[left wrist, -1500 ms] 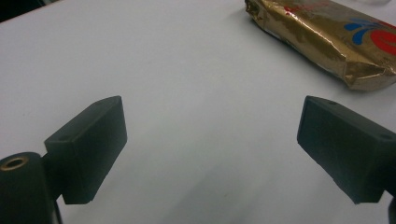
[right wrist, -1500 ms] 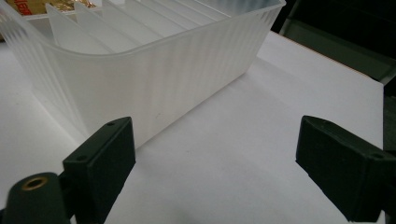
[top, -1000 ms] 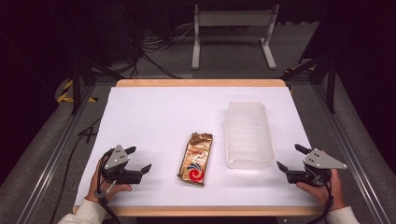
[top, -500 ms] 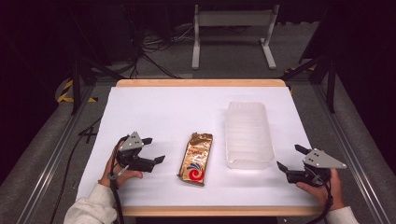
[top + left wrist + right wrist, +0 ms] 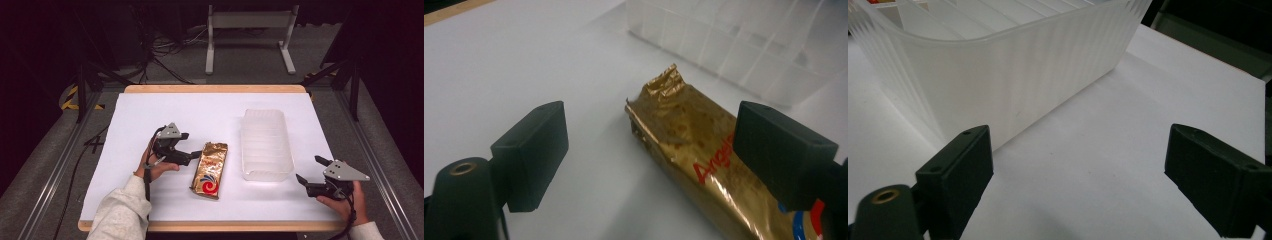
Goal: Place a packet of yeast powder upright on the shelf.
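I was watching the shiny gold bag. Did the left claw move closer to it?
Yes. The left claw moved right and farther up the table, right up to the gold bag, which lies where it was beside the clear bin.

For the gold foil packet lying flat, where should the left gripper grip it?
Probably across its narrow width, near the crimped far end. The gold foil packet lies flat and long, and the open left gripper comes from its left with jaws already either side of that end.
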A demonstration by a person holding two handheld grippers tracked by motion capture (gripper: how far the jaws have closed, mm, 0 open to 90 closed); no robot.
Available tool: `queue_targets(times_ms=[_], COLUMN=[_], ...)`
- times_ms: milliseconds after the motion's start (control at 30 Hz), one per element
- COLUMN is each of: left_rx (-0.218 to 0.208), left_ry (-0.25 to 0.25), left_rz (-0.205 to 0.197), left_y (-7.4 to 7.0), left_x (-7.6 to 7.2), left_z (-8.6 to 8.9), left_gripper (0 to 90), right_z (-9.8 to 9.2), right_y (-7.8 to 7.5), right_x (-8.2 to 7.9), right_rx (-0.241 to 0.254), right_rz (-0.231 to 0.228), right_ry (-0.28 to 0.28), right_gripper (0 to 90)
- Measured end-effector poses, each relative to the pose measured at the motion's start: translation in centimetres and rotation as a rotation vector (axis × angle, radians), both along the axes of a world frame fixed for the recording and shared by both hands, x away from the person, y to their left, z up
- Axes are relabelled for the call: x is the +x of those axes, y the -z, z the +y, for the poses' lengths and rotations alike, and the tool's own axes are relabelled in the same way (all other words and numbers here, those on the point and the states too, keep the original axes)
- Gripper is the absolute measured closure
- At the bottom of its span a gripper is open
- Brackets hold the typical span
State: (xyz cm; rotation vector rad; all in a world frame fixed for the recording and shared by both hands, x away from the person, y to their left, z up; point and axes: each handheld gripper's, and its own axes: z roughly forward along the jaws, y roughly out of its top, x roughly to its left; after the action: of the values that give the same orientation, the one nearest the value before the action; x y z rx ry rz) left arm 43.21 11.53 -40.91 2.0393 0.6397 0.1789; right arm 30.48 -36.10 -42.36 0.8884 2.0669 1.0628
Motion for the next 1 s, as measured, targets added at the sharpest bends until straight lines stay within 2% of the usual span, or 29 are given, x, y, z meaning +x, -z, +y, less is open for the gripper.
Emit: queue_targets(times_ms=[100,167,200,267,300,333,400,467,533,567,600,633,833,933,1000], left_rx=[0.015,0.051,0.052,0.018,0.018,0.016,0.043,0.04,0.073,0.073,0.073,0.09,0.084,0.085,0.087], left_ry=[0.004,-0.003,-0.01,-0.001,-0.014,-0.001,-0.003,-0.019,-0.035,-0.035,-0.035,-0.038,-0.04,-0.044,-0.04], left_rz=[0.008,0.004,0.017,0.06,0.067,0.088,0.099,0.134,0.154,0.154,0.177,0.185,0.199,0.226,0.229], left_y=[0.2,0.5,0.6,0.9,1.0,1.2,1.5,2.0,2.3,2.3,2.6,2.8,3.1,3.4,3.5], left_x=[0.7,1.2,1.5,2.2,2.4,2.6,2.8,3.2,3.5,3.5,3.6,3.8,4.1,4.3,4.3], left_z=[-1.2,-2.0,-2.3,-2.8,-3.0,-3.3,-3.6,-3.6,-3.8,-3.8,-3.9,-4.1,-4.4,-4.6,-4.7], left_gripper=[20.2,25.3,26.3,29.9,31.7,34.5,35.0,35.0,35.7,35.3,35.2,35.2,33.8,33.4,34.9], right_z=[0.0,0.0,0.0,0.0,0.0,0.1,0.1,0.0,0.0,0.0,0.0,0.0,0.1,0.2,0.2], right_y=[0.0,-0.1,-0.1,-0.1,0.0,0.0,-0.1,-0.1,0.0,0.0,-0.1,-0.1,0.0,0.0,0.0], right_x=[-0.1,-0.1,-0.1,-0.1,-0.1,-0.1,-0.1,-0.2,-0.1,-0.1,-0.2,-0.2,-0.2,-0.1,-0.1], right_rx=[0.001,0.002,0.002,0.001,-0.001,-0.002,-0.001,-0.001,0.002,0.001,0.0,-0.002,-0.001,-0.006,-0.006], right_rz=[0.002,0.0,0.001,0.001,0.003,0.003,0.001,0.0,0.004,0.002,0.003,0.001,0.004,0.006,0.008], right_ry=[-0.003,-0.005,-0.005,-0.008,-0.008,-0.01,-0.013,-0.014,-0.01,-0.011,-0.014,-0.014,-0.015,-0.019,-0.021], right_gripper=[12.6,12.6,12.5,12.5,12.6,12.6,12.6,12.6,12.5,12.5,12.5,12.5,12.5,12.5,12.5])
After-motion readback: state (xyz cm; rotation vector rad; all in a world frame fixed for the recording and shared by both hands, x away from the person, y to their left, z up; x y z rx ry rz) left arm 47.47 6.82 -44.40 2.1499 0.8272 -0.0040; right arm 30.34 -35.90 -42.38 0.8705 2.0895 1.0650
